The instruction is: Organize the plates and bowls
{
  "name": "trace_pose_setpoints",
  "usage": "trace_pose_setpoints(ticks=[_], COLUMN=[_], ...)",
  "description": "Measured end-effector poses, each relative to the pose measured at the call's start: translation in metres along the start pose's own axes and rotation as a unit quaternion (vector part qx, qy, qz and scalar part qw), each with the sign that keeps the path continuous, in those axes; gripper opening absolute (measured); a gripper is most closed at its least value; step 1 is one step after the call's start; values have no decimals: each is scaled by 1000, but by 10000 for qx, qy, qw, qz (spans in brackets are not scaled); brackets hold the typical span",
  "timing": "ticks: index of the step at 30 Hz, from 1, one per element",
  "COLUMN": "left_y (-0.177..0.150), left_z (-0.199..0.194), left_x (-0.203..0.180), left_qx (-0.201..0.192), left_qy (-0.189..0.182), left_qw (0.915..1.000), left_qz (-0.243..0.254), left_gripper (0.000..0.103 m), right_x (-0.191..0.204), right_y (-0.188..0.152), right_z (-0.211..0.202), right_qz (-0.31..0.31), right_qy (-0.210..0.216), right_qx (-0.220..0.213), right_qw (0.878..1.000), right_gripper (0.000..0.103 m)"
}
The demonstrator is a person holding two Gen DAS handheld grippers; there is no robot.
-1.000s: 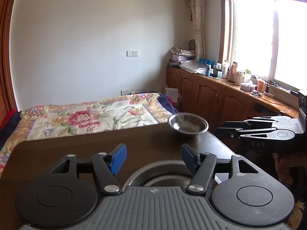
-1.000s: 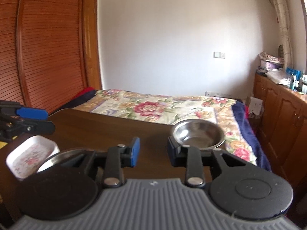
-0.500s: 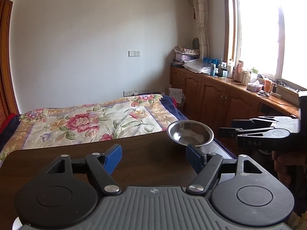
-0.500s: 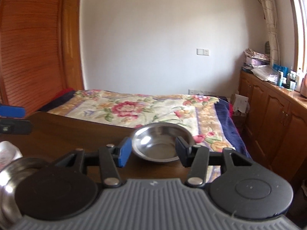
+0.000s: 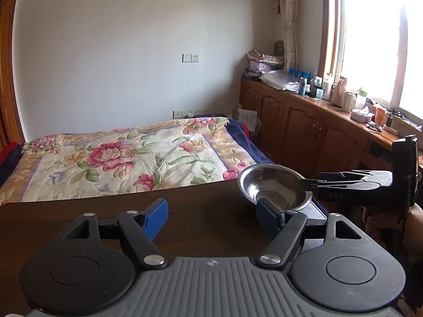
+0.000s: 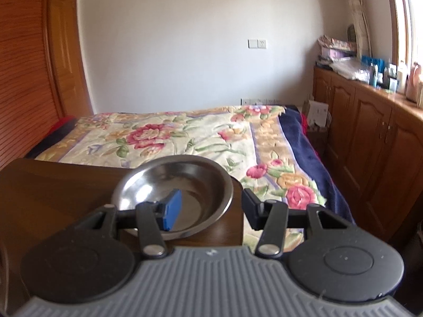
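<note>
Steel bowl (image 6: pixel 173 196): one, round, shallow, bare metal, empty, sitting at the far right corner of the table (image 6: pixel 53 192). Its rim reaches close to both the far edge and the right edge. In the left wrist view the same bowl (image 5: pixel 275 186) appears right of centre, upright.

Table: dark brown wood, plain top; in the left wrist view a wide bare stretch (image 5: pixel 198 211) lies between the near gripper and the bowl.

Right gripper (image 6: pixel 211 208): black frame, blue pads, jaws spread wide and holding nothing. The left finger, with its blue pad (image 6: pixel 171 210), sits over the bowl's interior; the right finger is outside the rim, beyond the table's right edge. The near right part of the rim lies between them, neither finger clearly touching it. Seen side-on in the left wrist view, the right gripper (image 5: pixel 309 183) comes in from the right with its tips at the bowl's right rim; a hand (image 5: pixel 375 211) shows below it.

Left gripper (image 5: pixel 211 219): same build, jaws wide apart, empty, held above the bare tabletop, short of the bowl.

Surroundings: bed (image 5: pixel 127 158) with floral cover beyond the table; white wall with a switch plate (image 5: pixel 191 57); wooden cabinets (image 5: pixel 304 132) along the right, their top crowded with bottles and small items; bright window (image 5: pixel 370 39); slatted wooden doors (image 6: pixel 26 79) at left in the right wrist view.
</note>
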State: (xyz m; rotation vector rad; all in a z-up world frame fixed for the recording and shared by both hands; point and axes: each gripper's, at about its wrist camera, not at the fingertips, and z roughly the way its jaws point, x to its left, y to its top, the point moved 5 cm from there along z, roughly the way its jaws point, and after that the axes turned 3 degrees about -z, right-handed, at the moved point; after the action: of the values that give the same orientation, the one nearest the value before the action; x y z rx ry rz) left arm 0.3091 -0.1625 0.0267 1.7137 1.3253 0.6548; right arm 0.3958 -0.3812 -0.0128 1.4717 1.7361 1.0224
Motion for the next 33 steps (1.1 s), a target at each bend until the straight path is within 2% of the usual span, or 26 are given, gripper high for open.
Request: trace_pose_setpoints(ticks=[9,13,16,20,24,30,33], left_y=[9,11,10,9,14,15,13], left_z=[30,48,64,83,94,107,118], left_x=[-6,-9,-6,-5,-8,-14,-15], left_qx=[312,523,723,931,1059,1213,1335], left_qy=[-143,-201,-235,-174,-217,-262,-235], left_qw=[9994,9983,9966,9947,9931,9909,9892], left_qz=[-97,-175,-332,-389,-464,-513,-553], left_gripper=[97,95,89,81,80,80,73], right_x=[-9,-9,-9,-8,-8,-8,-7], right_y=[-4,-4,-4,-2,-1,-1,-1], right_z=[18,21,24,25,26,29,29], right_qz=[340,447,445,389,372,329,294], right_qy=[217,350,412,474,519,609,600], right_qx=[267,338,387,406,407,419,427], right_qw=[9988,9978,9974,9973,9971,9967,9968], right_gripper=[49,44,36,33,31,20,16])
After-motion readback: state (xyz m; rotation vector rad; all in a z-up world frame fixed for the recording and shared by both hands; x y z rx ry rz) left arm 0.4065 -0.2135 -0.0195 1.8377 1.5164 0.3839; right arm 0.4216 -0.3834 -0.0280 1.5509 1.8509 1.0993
